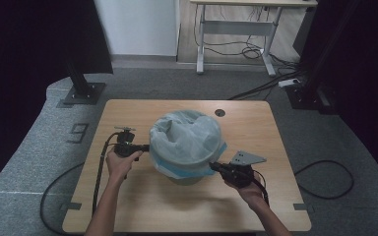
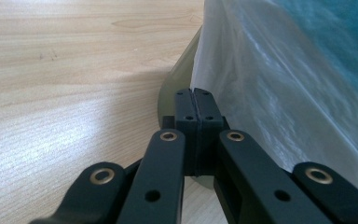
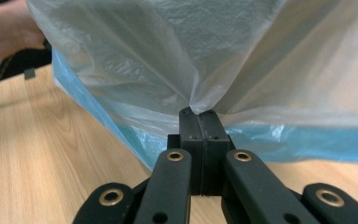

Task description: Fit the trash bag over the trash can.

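Observation:
A round olive bin (image 1: 184, 178) stands mid-table, lined with a translucent white and blue plastic bag (image 1: 187, 137) that bulges over its rim. My left gripper (image 1: 146, 147) is at the bin's left side. In the left gripper view it (image 2: 196, 93) is shut, its tips against the bag (image 2: 270, 84) edge beside the bin wall (image 2: 175, 88). My right gripper (image 1: 212, 166) is at the bin's front right. In the right gripper view it (image 3: 199, 114) is shut on a pinch of the bag (image 3: 168, 56), whose folds converge at the tips.
The wooden table (image 1: 128, 196) has a cable hole (image 1: 220, 112) behind the bin. Cables trail from both grippers off the table sides. A black stand base (image 1: 83, 91) and a desk (image 1: 236, 24) with floor cables sit beyond. The person's other hand (image 3: 4, 23) shows far left.

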